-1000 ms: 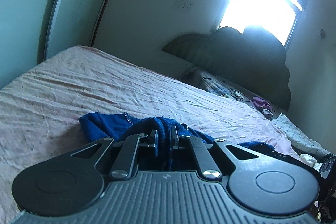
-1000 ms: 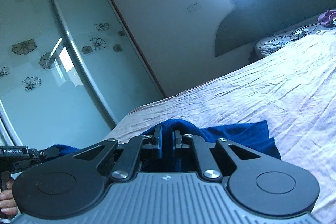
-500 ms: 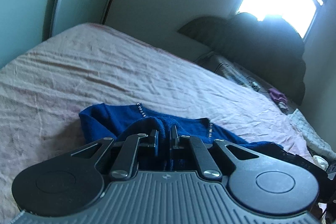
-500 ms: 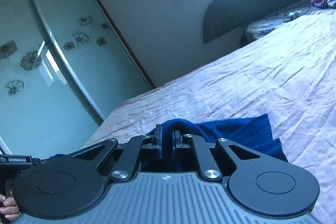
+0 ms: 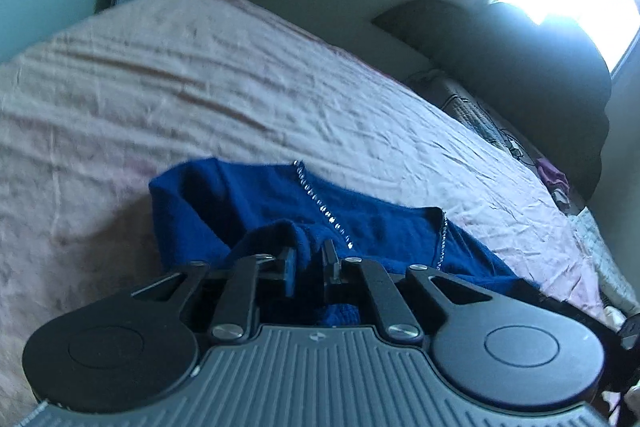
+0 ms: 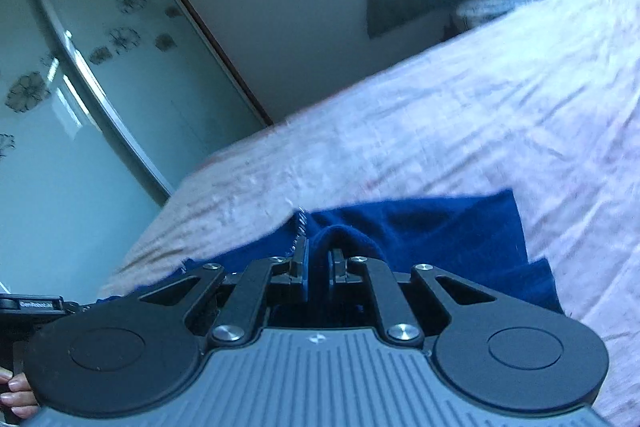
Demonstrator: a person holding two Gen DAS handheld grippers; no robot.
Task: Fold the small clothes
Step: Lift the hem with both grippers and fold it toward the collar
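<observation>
**Both claws pinch the blue garment on the bed**

The left claw [image 5: 310,267] is closed on a raised fold of the blue garment [image 5: 256,203], with cloth bunched between its jaws. The right claw [image 6: 319,263] likewise grips a hump of the same garment [image 6: 440,227]. The garment lies on the pink bedsheet [image 5: 200,87], spreading from each claw toward 12 o'clock. In the left wrist view a line of silver studs [image 5: 320,205] runs across the cloth toward 11 o'clock. The dark headboard [image 5: 540,67] sits at 2 o'clock there. In the right wrist view the sliding wardrobe door [image 6: 80,87] with flower prints stands at 10 o'clock.
</observation>
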